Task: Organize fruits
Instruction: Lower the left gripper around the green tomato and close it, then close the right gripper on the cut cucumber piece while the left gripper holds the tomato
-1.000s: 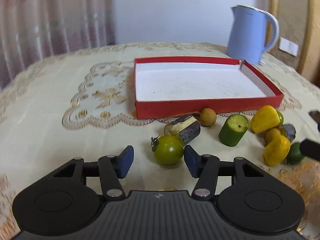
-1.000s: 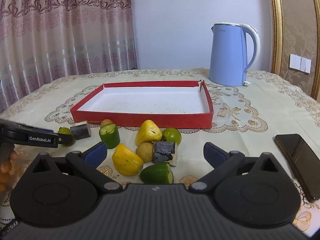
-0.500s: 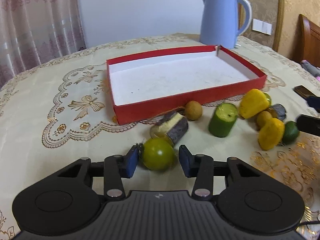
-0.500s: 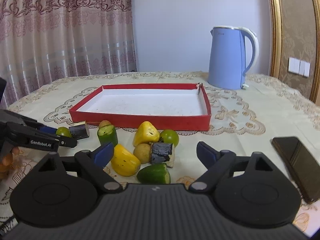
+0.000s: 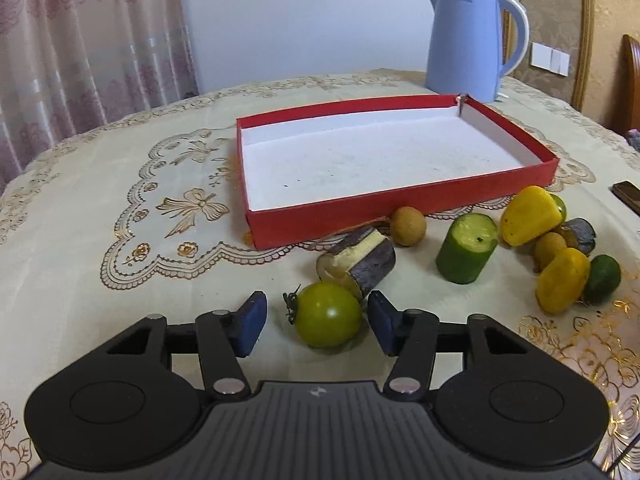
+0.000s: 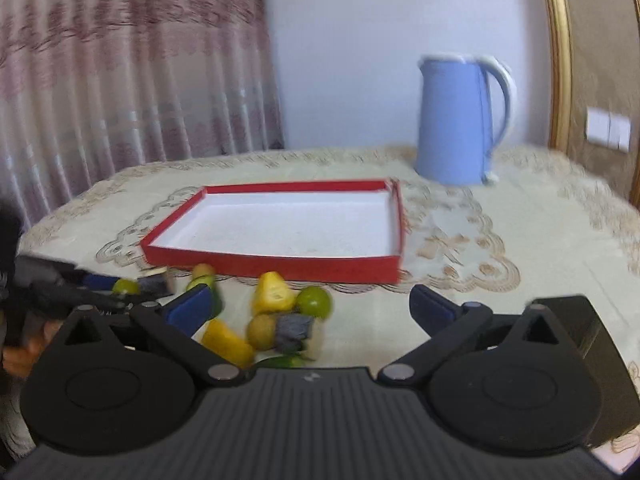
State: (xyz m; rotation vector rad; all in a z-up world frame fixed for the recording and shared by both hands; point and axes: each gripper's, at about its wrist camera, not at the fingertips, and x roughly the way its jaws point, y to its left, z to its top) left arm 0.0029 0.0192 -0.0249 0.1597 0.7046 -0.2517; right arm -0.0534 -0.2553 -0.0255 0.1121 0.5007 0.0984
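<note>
Green tomato [image 5: 328, 315] on counter [image 5: 100, 216] sits between left tongs [image 5: 316, 324], offset toward right-hand pad, gap each side. Jaws just reopened, part open, no grip. Red box [image 5: 400, 210] empty, straight beyond. Purple-skinned chunk [image 5: 358, 264] touches tomato behind.

Right view, blurred: right tongs [image 6: 310, 306] just spread wide, nothing between pads. Yellow pieces [image 6: 274, 298] and other fruit clustered below and ahead, left of centre. Left tongs nearer the tomato.

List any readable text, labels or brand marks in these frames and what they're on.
No readable text in either view.
Left gripper: small moulded emblem on its body, a symbol, not letters; its side in the right wrist view is too blurred to read.
Kettle, red box: no markings visible.
</note>
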